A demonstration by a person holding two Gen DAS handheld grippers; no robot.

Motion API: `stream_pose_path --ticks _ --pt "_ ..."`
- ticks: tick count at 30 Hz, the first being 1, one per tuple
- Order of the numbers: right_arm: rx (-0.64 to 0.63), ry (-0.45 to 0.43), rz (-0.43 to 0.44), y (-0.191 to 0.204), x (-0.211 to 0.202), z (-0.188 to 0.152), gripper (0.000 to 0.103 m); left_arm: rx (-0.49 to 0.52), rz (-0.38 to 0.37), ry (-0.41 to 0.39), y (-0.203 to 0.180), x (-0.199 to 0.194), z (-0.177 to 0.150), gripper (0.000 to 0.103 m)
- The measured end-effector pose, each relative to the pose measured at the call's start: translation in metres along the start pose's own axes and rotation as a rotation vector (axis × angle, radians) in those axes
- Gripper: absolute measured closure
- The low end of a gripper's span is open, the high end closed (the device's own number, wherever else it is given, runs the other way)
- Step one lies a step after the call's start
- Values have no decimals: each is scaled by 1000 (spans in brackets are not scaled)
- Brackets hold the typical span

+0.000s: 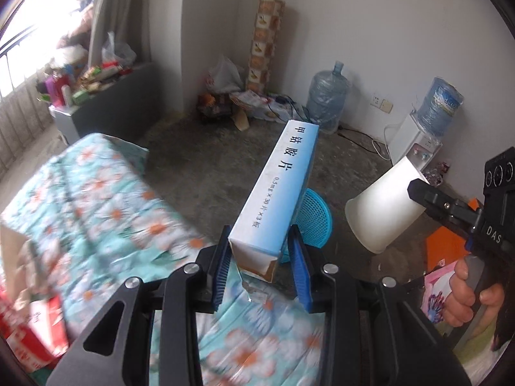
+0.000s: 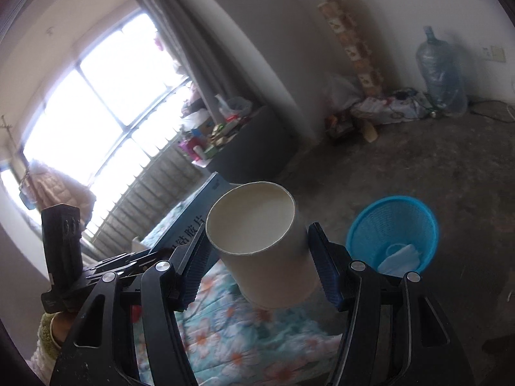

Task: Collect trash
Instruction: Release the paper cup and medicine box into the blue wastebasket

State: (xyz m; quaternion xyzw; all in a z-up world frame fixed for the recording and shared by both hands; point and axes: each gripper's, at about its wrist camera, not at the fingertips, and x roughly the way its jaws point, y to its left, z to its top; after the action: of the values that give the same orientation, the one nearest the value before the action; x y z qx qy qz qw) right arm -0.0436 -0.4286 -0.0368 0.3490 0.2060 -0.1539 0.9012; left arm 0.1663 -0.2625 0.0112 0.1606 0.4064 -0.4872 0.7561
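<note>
Both hands loaded, nothing dropped yet — mid-carry toward the bin.

Left gripper point(image 1: 259, 273) has its blue pads pinched on the open end of a long blue-and-white medicine box point(image 1: 278, 189), which sticks out up and forward over the blue mesh bin point(image 2: 394, 228) on the concrete floor. Right gripper point(image 2: 257, 270) is clamped on the sides of a white paper cup point(image 2: 260, 241), mouth tilted toward the camera, held just left of the bin and above the edge of the floral bed point(image 2: 225, 331). The bin already has some pale crumpled trash in it, so part looks done. Left to do, I'd say: release box and cup into the bin — then the red packaging point(image 1: 35, 331) on the bed, well away from the bin, if that counts.
</note>
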Motion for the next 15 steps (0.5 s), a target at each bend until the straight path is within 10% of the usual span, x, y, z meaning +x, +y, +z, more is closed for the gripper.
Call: stream_pose_path --ticks 15 --pt "235 142 -281 -155 115 27 43 -40 -11 258 -40 209 55 68"
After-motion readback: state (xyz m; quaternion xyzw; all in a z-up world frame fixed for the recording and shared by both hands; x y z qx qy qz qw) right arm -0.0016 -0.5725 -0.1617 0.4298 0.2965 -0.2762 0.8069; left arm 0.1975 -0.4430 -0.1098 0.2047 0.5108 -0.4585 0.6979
